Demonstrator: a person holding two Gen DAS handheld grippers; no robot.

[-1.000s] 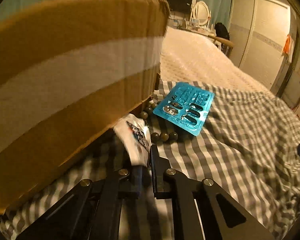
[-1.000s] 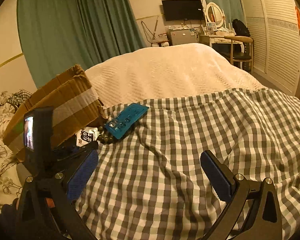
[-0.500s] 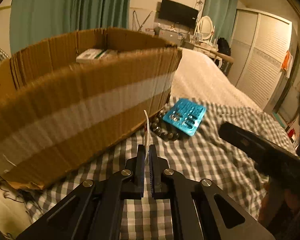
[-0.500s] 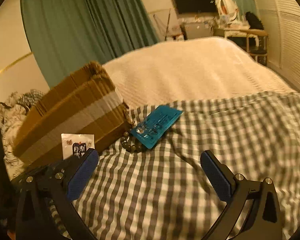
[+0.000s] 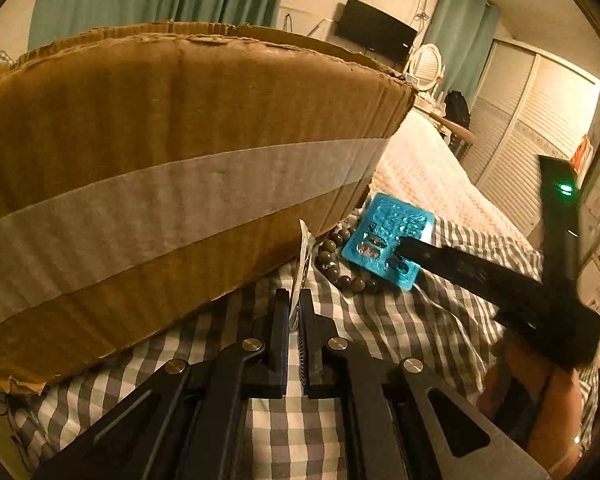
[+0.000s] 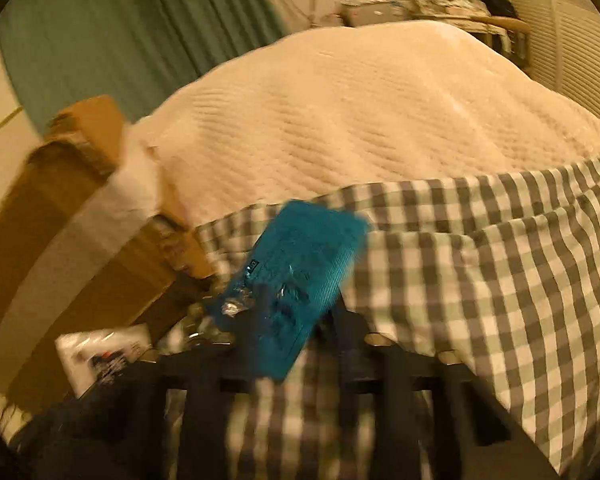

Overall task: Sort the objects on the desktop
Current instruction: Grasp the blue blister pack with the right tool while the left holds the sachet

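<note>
Desktop objects go into the cardboard box (image 5: 172,184) at our left, we judge. Beside its near wall, our left gripper (image 5: 294,300) is clamped on the white sachet (image 5: 303,256), held edge-on. Next it needs lifting over the rim. Moving right, the bead bracelet (image 5: 340,264) lies on the checked cloth (image 5: 400,328), touching the blue blister pack (image 5: 384,240). Our right gripper (image 6: 296,320) is closing around that pack; blur hides whether the pads press yet. A second ago it hung wide open, well short.
</note>
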